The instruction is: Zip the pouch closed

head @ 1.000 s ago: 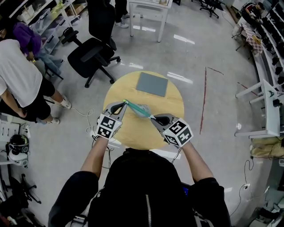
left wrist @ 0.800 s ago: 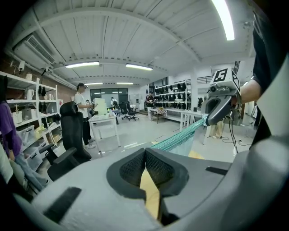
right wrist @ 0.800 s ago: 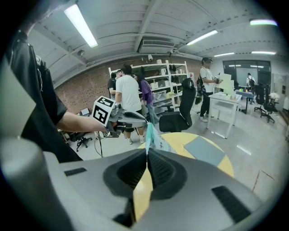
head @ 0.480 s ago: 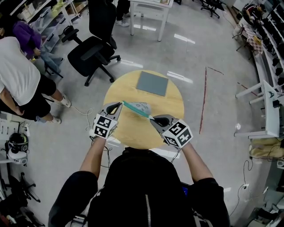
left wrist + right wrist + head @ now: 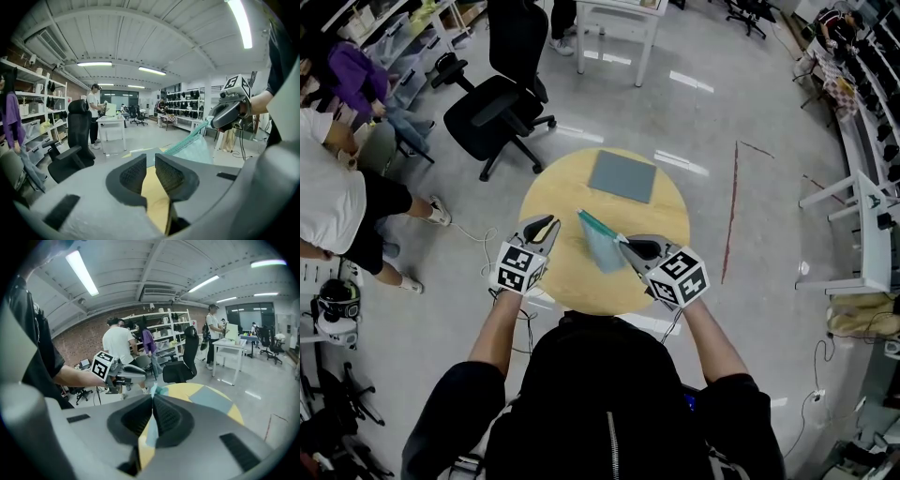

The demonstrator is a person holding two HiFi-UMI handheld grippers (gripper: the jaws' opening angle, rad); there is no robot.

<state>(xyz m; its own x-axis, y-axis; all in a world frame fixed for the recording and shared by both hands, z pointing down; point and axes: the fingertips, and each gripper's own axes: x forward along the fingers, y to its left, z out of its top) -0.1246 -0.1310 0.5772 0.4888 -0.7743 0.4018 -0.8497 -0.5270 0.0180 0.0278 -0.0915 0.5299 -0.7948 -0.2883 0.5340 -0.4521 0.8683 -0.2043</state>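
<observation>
The right gripper (image 5: 153, 404) was clamped on one end of the teal mesh pouch (image 5: 602, 246), which hung from it just above the round table (image 5: 546, 192) (probably to keep the zip line taut). The left gripper (image 5: 151, 161) had just been opening its jaws. They stood apart with nothing between them, so the right gripper alone carried the pouch.

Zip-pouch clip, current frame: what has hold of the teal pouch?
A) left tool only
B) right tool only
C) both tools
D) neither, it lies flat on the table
B: the right tool has its jaws pressed shut on an edge of the pouch. The left tool has just been opening its jaws, which stand apart with nothing between them, clear of the pouch.
</observation>
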